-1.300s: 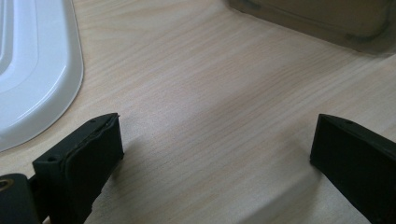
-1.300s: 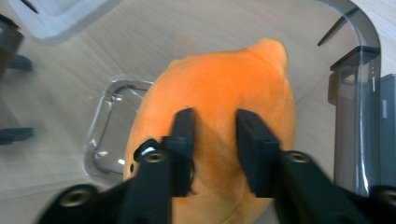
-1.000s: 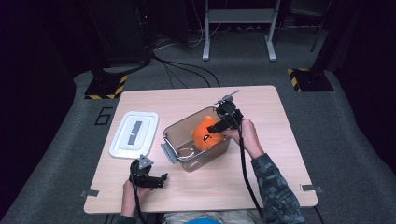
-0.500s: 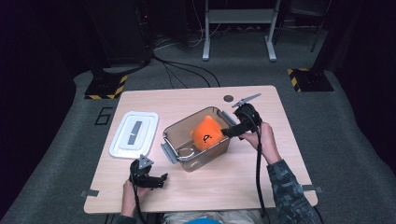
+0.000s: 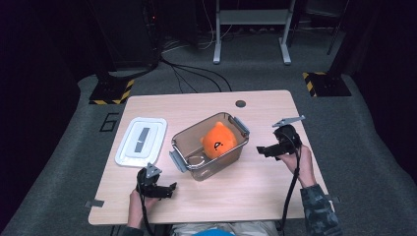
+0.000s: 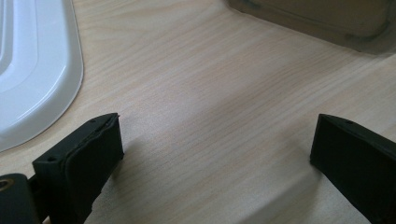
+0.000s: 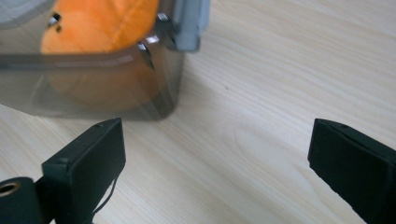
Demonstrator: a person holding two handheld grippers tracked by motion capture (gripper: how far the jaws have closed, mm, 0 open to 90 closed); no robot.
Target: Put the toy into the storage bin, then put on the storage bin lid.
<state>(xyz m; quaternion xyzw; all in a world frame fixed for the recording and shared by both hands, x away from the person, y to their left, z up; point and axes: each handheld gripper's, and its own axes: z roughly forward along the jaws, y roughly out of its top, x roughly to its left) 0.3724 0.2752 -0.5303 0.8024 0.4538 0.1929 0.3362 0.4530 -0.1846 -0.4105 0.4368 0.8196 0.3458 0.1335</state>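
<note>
Toy (image 5: pixel 218 139) sits inside the bin (image 5: pixel 182 158) at mid-frame of the high view, orange, upright, toward the bin's upper-right end. I see the bin resting on the table (image 5: pixel 255 187), uncovered, with grey latches at its two ends. A small ring-shaped item lies on the bin floor at lower left of the toy; I cannot tell what it is.

Right gripper (image 5: pixel 261 150) is at right of centre in the high view, well clear of the bin, its jaws pointing left toward it. The jaws have just been opening and now stand wide with nothing between them. In the right gripper view I see bare wood between the black jaws, with the bin corner (image 7: pixel 168 93) and the toy (image 7: pixel 100 21) at upper left of the frame, behind the tinted wall.

Left gripper (image 5: pixel 169 189) is at lower left in the high view, low over the table and below the bin's lower-left end. I read its jaws as spread wide and empty; in the left gripper view only wood lies between them.

Lid (image 5: pixel 141 141) lies flat on the table at left of the bin, apart from it, white with a grey centre strip. Its rounded edge (image 6: pixel 42 70) fills the upper left of the left gripper view, just beyond the left jaw.
</note>
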